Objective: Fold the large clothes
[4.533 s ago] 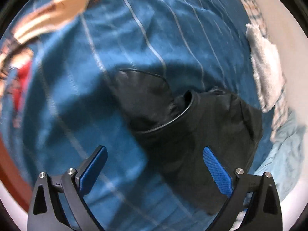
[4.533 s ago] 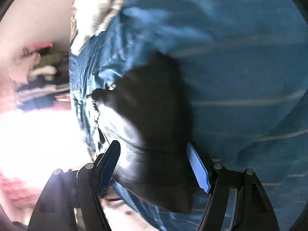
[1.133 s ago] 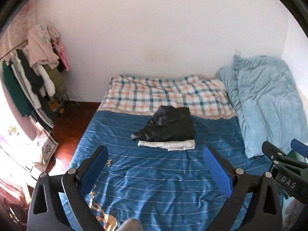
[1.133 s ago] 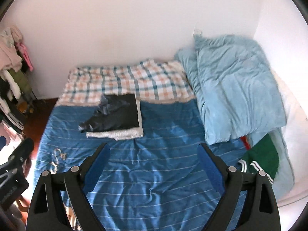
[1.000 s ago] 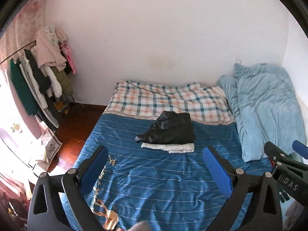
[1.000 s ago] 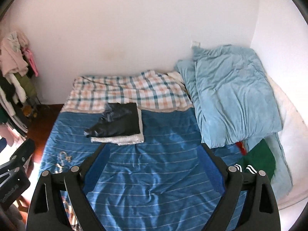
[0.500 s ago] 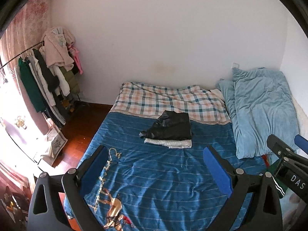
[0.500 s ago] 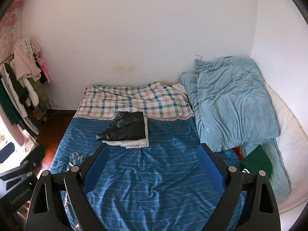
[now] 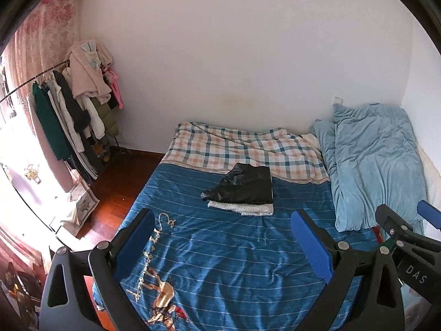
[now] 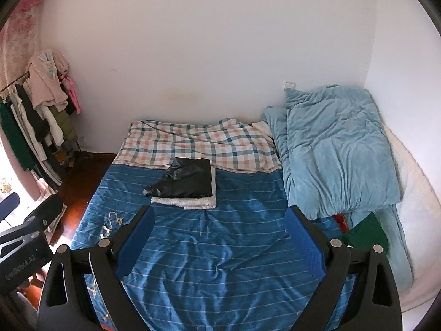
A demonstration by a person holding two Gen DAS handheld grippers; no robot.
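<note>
Both grippers backed off — green garment (image 10: 366,233) right-view only

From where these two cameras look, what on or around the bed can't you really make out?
- White folded garment: right wrist view, mostly covered by the black folded garment.
- Green garment: right wrist view, tucked under the light blue duvet.
- Gold lettering on the blue bedspread: left wrist view, partly behind a finger of the left gripper.
</note>
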